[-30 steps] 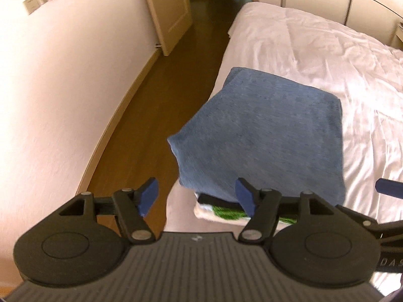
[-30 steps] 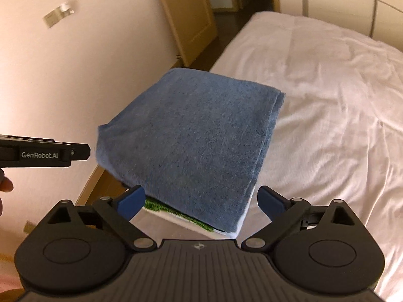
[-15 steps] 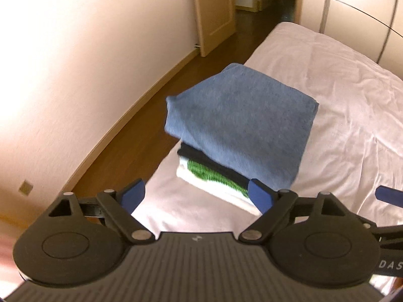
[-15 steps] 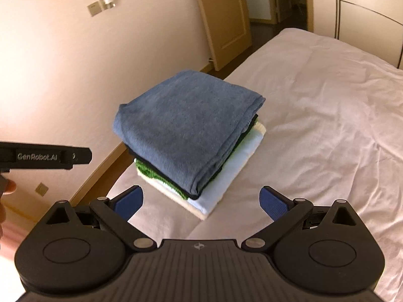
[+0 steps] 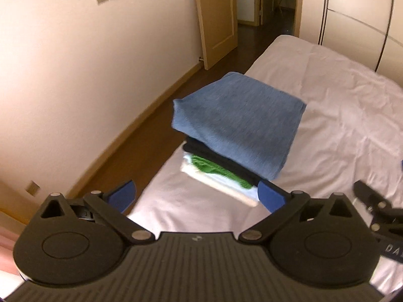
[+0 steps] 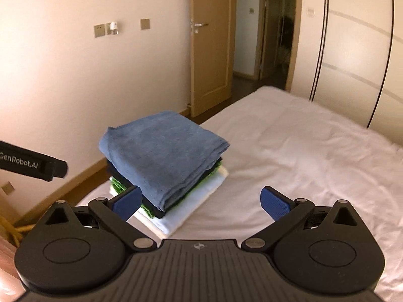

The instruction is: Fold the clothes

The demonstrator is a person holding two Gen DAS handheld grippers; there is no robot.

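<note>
Laundry is sitting stacked at the near corner of the bed [image 6: 314,151]: a blue folded piece [image 6: 163,156] on top, then something dark, a green layer [image 5: 214,167], and white pieces [image 6: 191,201] at the bottom. I am holding both tools back from the pile and touching nothing. My left gripper [image 5: 197,195] is opening, its jaws wide apart with only bedsheet between them. My right gripper [image 6: 201,201] is spread wide too, empty, with the pile just beyond its left pad.

Judging by this, the folding looks close to finished, so the risk I am watching is undoing it. The blue piece is overhanging the narrower layers beneath, and the whole pile is sitting near the mattress edge above the wooden floor [image 5: 141,151]. If I swing either tool in carelessly, an open finger could catch that overhang and drag the top layer off, or tip the stack toward the floor. The soft sheet may also let the pile lean.
</note>
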